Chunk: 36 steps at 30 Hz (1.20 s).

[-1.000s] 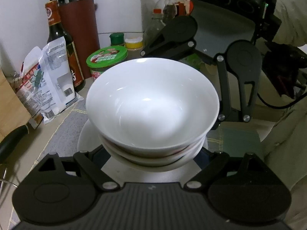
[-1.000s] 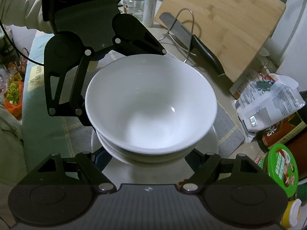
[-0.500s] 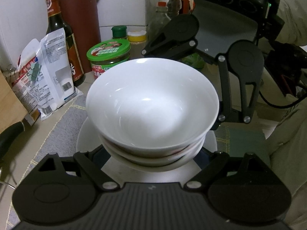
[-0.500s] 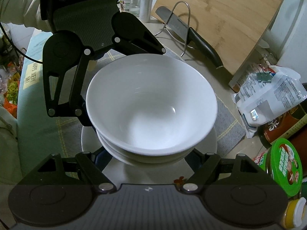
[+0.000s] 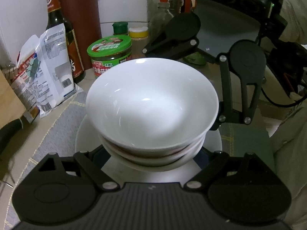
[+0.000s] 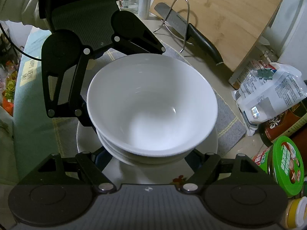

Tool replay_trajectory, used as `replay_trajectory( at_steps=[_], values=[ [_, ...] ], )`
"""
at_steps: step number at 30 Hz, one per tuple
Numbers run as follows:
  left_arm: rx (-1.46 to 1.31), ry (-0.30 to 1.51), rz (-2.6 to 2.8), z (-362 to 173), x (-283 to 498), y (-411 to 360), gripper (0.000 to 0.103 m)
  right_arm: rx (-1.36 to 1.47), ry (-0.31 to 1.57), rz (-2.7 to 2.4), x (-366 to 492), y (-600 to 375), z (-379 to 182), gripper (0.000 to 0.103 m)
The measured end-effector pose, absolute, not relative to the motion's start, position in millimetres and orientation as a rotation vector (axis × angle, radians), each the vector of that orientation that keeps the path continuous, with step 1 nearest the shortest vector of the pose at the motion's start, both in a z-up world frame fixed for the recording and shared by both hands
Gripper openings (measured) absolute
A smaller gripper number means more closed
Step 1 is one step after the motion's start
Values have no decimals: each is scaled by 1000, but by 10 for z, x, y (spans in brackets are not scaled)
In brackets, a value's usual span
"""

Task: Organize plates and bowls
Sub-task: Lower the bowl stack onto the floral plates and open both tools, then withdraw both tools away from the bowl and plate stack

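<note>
Several white bowls are nested in a stack on a white plate with a red flower print, over a grey mat. My left gripper reaches in from one side with its jaws closed against the base of the stack. From the opposite side, my right gripper holds the same stack. The pads of both are hidden under the bowl rims. Each camera sees the other gripper's fingers hugging the far side of the stack.
A green-lidded jar, a dark sauce bottle, a printed packet and a knife holder crowd one side. A wooden cutting board, a black-handled knife and a wire rack stand on another.
The bowls stay fixed between both pairs of jaws. The jars and packet behind have shifted slightly in the views; the grips look unchanged.
</note>
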<state>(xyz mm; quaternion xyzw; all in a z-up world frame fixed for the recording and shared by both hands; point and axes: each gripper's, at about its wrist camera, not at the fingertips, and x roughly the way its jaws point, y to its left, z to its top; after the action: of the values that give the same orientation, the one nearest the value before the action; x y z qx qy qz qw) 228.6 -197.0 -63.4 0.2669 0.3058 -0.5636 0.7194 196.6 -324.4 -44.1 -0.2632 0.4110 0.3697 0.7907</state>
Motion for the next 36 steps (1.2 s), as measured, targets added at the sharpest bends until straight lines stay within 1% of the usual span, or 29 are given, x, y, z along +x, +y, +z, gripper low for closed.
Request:
replay_trajectory(
  at_steps=[4, 5, 6, 7, 8, 12, 16, 20, 24, 28, 32, 36],
  values=[
    [563, 690, -1240, -639, 2312, -1961, 90, -563, 884, 790, 1975, -3259, -440, 85],
    [555, 692, -1241, -639, 2316, -1956, 91, -567, 882, 788, 1974, -3258, -443, 88],
    [553, 687, -1241, -635, 2307, -1949, 95, -567, 879, 787, 1973, -3263, -446, 91],
    [560, 675, -1237, -630, 2286, -1948, 98, -563, 874, 782, 1970, -3274, -447, 98],
    [565, 663, -1232, -625, 2260, -1943, 101, -549, 872, 780, 1970, -3293, -446, 102],
    [570, 661, -1188, -632, 2194, -1905, 101, -508, 870, 780, 1950, -3348, -426, 102],
    [505, 671, -1107, -606, 2120, -1784, 101, -519, 845, 781, 1885, -3368, -403, 103],
    [425, 618, -960, -511, 1919, -1633, 102, -515, 830, 786, 1823, -3407, -378, 103],
    [377, 517, -795, -396, 1656, -1500, 102, -504, 821, 743, 1749, -3411, -341, 103],
    [362, 439, -689, -339, 1436, -1404, 102, -442, 804, 649, 1615, -3346, -219, 103],
    [247, 407, -674, -340, 1272, -1252, 102, -365, 781, 515, 1413, -3206, -153, 103],
    [127, 453, -648, -379, 1200, -1089, 102, -227, 795, 295, 1183, -3032, -168, 103]
  ],
)
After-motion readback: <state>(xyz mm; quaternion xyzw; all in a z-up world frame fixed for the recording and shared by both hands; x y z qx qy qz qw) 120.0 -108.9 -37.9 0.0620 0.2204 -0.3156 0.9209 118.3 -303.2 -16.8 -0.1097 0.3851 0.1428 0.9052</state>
